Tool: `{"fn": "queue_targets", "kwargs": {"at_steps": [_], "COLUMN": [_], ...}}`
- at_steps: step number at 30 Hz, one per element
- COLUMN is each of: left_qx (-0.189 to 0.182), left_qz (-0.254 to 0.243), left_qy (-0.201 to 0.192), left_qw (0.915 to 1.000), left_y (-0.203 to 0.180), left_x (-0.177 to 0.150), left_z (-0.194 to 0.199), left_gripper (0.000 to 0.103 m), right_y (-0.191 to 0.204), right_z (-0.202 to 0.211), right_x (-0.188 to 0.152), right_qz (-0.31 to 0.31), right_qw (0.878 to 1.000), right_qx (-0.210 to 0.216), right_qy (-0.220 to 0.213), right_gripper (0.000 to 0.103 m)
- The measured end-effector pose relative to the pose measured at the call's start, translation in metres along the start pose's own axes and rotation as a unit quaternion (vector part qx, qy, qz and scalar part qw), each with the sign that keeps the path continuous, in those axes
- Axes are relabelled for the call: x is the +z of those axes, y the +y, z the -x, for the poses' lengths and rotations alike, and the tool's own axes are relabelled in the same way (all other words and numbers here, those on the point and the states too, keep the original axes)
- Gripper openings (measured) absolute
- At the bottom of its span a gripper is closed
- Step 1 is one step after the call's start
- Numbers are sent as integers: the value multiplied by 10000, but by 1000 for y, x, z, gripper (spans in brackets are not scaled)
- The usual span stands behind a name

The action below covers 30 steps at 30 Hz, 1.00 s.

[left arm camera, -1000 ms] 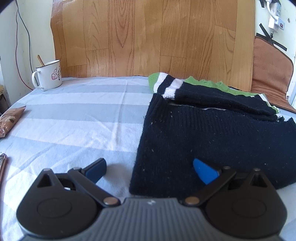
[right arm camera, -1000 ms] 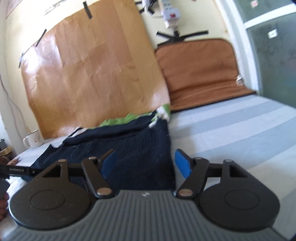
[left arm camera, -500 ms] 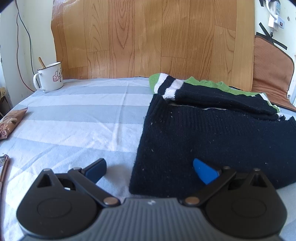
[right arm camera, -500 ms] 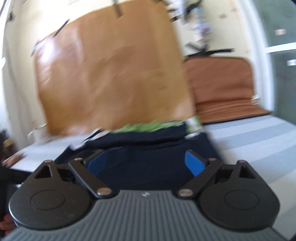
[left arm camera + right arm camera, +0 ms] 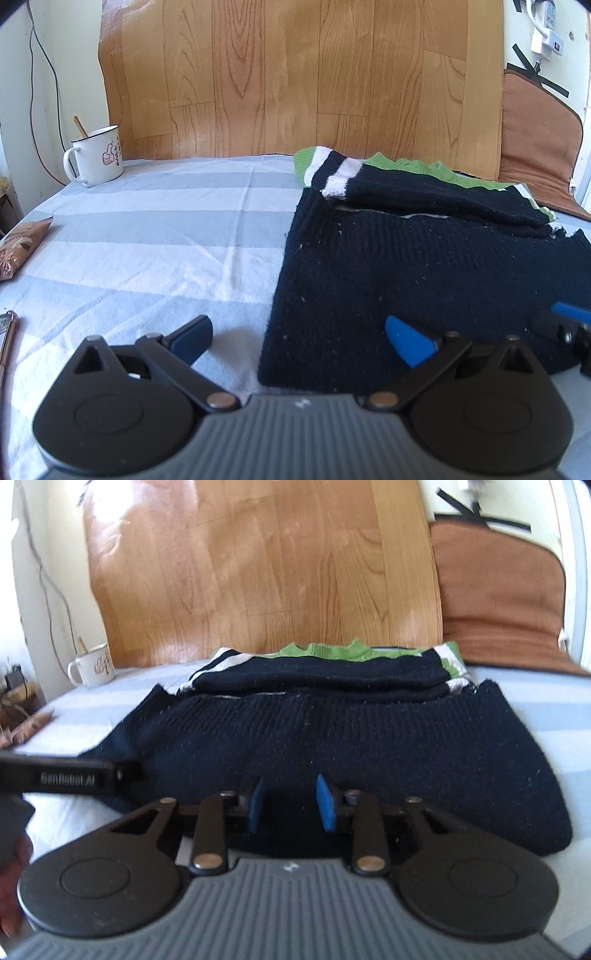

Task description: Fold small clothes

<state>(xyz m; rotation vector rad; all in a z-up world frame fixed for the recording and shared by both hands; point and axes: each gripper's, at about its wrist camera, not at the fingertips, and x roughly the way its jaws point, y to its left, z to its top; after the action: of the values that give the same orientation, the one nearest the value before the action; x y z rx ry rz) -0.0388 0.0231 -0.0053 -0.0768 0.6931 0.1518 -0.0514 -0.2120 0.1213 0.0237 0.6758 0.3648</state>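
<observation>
Nearest to me, the left gripper (image 5: 297, 334) hangs over the sweater's near left corner with its jaws spread wide: one blue pad over the bare striped sheet (image 5: 155, 236), the other above the dark knit, and nothing pressed between them. The right gripper (image 5: 290, 805) sits low at the middle of the sweater's near hem, its jaws closing, the two blue pads standing close together with the dark fabric edge just in front of and below them. I cannot tell whether any cloth is actually pinched yet; a gap shows between the pads.

The navy sweater (image 5: 424, 273) lies flat on the bed, to the right of the left gripper and squarely ahead of the right one. Its body is spread towards me, and its sleeves, banded in white and green at the cuffs, are folded across the far part, with a green collar edge showing behind them.

Off to the left on the sheet, a brown snack packet (image 5: 20, 243) lies near the bed's edge. Further back in the left corner stands a white enamel mug (image 5: 98, 155) with a stick in it. Behind everything, a wood-grain panel (image 5: 295, 74) leans against the wall, and a brown cushion (image 5: 535, 125) stands at the right.
</observation>
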Motion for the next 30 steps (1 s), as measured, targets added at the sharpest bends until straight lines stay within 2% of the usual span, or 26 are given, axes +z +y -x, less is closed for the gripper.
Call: {"fn": "queue_targets", "kwargs": {"at_steps": [13,30], "left_qx": [-12,-50], "left_qz": [12,7], "left_qy": [8,11], "left_qw": [10000,10000], "left_y": [0,1], "left_x": [0,-1], "left_z": [0,-1], "left_gripper": [103,103], "right_y": [-7,-12], "right_z": [0,0], "right_x": [-1,-1], "right_qz": [-91,-246], "right_qw": [9999,9990], "right_qx": [110,372], "right_qy": [-13,-32], "right_gripper": [36,46]}}
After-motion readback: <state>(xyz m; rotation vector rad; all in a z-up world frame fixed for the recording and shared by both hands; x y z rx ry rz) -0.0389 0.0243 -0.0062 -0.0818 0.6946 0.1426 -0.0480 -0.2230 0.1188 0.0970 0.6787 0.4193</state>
